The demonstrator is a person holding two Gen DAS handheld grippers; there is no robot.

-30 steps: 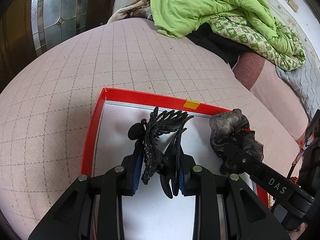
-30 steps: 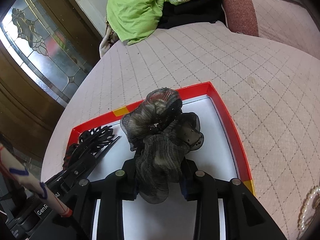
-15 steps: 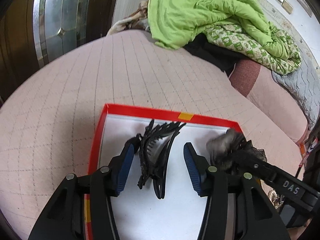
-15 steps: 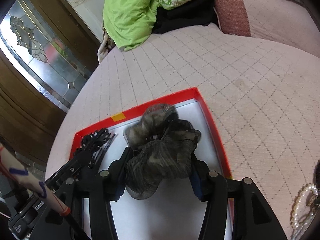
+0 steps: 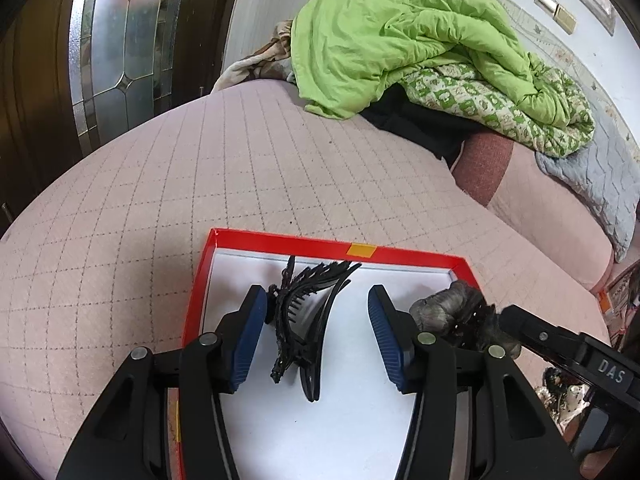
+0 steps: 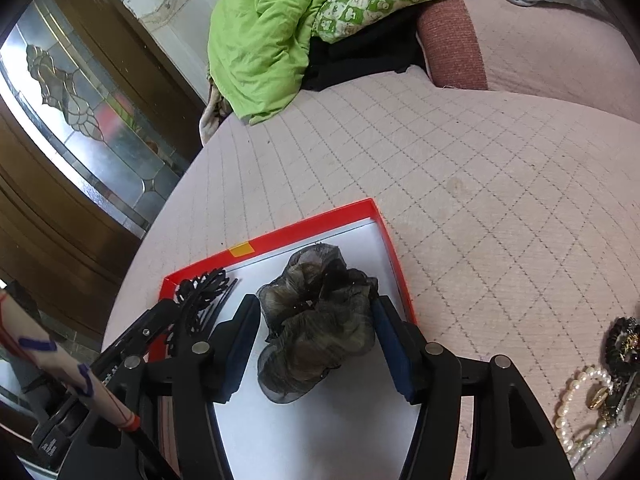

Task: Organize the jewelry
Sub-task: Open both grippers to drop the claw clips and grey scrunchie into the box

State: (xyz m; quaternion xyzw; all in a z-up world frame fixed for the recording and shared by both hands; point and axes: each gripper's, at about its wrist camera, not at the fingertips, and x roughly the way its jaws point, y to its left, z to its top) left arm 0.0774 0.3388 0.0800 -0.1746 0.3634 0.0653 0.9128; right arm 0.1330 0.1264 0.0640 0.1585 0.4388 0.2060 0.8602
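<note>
Two releases: my left hand-held gripper just opened around hair claw; right hand-held gripper opening, scrunchie in red tray.

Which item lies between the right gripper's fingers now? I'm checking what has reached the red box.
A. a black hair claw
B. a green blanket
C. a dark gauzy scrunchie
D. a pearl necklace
C: in the right wrist view the scrunchie lies on the white floor of the red box between the open fingers of the right gripper, whose jaws have just been opening.

Soft even daylight, fisheye-warped edges
</note>
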